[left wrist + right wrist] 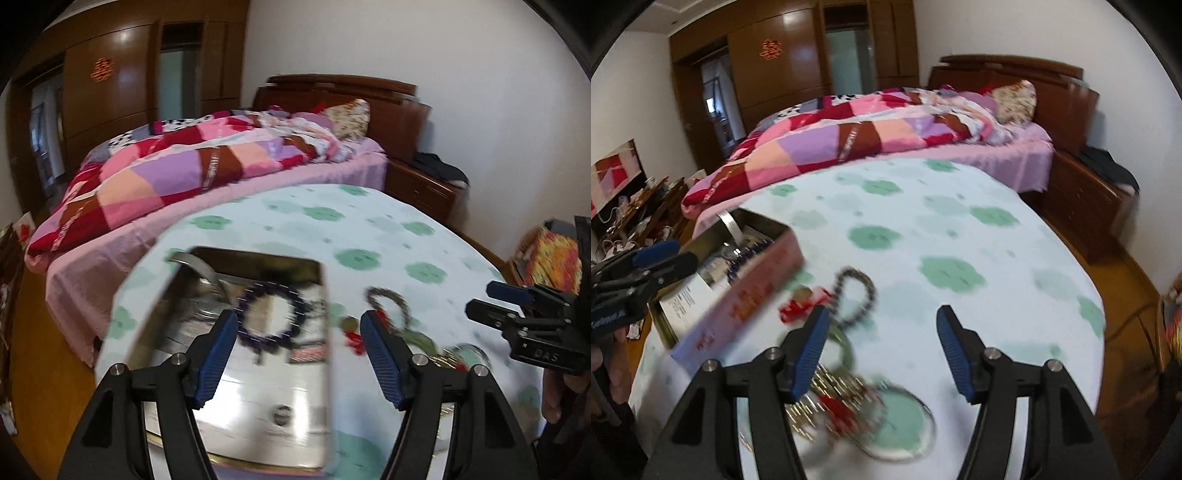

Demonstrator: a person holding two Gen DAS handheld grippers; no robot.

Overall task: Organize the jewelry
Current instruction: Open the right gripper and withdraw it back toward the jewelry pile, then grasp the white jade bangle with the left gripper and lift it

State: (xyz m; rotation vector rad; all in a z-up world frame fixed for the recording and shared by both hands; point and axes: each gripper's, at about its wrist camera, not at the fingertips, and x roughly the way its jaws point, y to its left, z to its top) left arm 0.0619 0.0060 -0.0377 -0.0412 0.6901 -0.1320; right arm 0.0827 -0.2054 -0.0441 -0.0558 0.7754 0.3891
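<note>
Both grippers, left gripper and right gripper, hang released (nothing held); next, presumably, loose grey beaded bracelet goes left into open rectangular metal tin.

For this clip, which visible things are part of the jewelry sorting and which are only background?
Job items:
open tin box
purple bead bracelet inside the box
dark bead bracelet on the cloth
clear bangle
gold and red pieces
left gripper, right gripper, both open

Background:
bed
wardrobe
nightstand
</note>
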